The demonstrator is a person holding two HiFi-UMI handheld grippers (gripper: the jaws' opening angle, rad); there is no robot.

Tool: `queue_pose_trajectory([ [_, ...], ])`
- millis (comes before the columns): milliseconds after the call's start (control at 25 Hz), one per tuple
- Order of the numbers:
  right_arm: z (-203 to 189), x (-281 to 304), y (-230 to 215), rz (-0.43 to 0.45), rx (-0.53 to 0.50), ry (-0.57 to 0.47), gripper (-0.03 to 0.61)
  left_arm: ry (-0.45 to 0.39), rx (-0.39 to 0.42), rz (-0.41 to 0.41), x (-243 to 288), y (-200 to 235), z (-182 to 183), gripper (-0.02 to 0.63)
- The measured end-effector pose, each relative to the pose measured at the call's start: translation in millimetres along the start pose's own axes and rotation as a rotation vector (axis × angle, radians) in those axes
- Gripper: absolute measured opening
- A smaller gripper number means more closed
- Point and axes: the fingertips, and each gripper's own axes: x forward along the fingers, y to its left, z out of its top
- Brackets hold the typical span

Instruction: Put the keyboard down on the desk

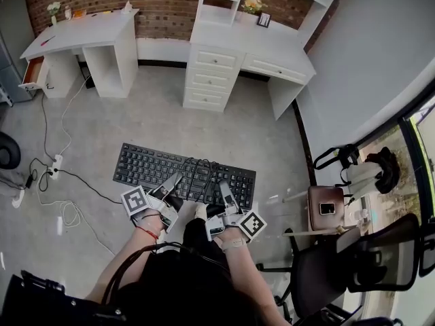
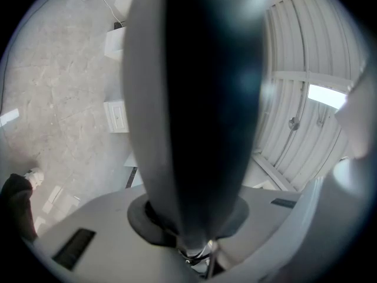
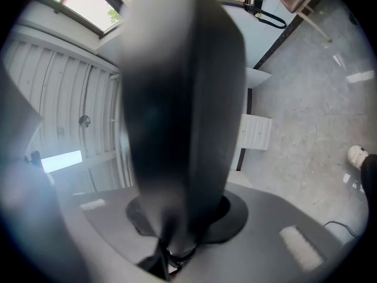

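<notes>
The keyboard (image 1: pixel 183 175) hangs level over the grey floor (image 1: pixel 156 114), with your left tongs (image 1: pixel 171 182) and right tongs (image 1: pixel 225 190) both clamped on its near edge. The white bench (image 1: pixel 272 49) stands well apart beyond it. Cables (image 1: pixel 68 182) trail on the floor to the left, and an office chair (image 1: pixel 353 257) sits to the right.

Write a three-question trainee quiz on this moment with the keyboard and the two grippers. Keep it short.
1. True or false: the keyboard already lies on the white desk.
2. What do the left gripper and the right gripper hold? A) a cable only B) the keyboard, one gripper on each part of its near edge C) nothing
3. Fill in: the wall behind the desk is made of ____.

Key: 1 false, it is held up over the floor, well short of the desk. 2 B, each gripper view shows the jaws shut on it. 3 brick.
</notes>
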Motion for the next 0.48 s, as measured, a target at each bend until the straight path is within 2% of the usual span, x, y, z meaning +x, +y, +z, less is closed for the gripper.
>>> queue_pose_trajectory([
  [480,101.2,103.9,-24.7,-0.004,-0.005,0.008,0.077,-0.005,-0.004,0.0,138.6,14.0,40.6,0.046],
])
